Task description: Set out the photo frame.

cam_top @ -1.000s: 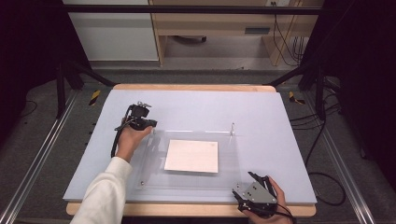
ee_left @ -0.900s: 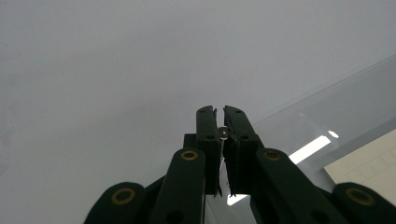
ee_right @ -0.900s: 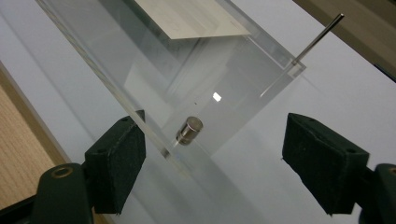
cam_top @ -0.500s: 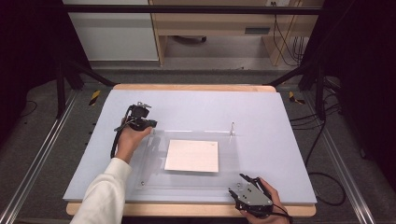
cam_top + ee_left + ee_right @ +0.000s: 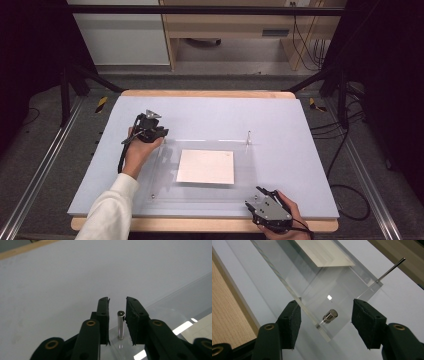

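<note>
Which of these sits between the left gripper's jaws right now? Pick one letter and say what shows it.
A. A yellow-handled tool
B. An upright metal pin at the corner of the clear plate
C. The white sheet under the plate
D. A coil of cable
B. In the left gripper view the left gripper has its jaws on either side of an upright metal pin standing in the clear plate, with gaps showing on both sides.
</note>
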`<action>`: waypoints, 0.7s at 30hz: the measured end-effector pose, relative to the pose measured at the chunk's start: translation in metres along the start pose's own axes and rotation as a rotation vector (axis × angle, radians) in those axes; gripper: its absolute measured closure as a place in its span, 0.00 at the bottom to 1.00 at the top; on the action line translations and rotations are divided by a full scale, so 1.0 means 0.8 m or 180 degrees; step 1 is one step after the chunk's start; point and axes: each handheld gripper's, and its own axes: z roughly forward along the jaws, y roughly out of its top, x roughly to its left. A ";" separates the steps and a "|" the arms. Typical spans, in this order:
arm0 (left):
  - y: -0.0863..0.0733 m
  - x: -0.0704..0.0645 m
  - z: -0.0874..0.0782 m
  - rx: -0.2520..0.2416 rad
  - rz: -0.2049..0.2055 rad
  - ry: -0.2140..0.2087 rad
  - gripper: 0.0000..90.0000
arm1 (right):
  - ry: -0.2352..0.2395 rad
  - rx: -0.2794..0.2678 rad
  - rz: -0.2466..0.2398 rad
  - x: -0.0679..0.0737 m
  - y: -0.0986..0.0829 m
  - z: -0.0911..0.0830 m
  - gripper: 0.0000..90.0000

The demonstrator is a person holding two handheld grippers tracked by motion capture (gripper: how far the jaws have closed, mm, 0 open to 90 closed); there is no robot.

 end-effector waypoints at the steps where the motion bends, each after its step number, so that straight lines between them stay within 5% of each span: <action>1: -0.001 -0.001 -0.006 -0.0030 0.0027 0.0002 0.74 | -0.0003 -0.0002 0.0003 0.000 0.001 -0.001 0.46; 15: -0.038 -0.045 -0.092 -0.0451 0.0539 -0.0312 0.51 | -0.0005 0.0004 0.0064 -0.007 0.012 -0.007 0.48; 21: -0.054 -0.061 -0.121 -0.0409 0.0805 -0.0429 0.45 | 0.0009 0.0034 0.0075 -0.011 0.018 -0.009 0.48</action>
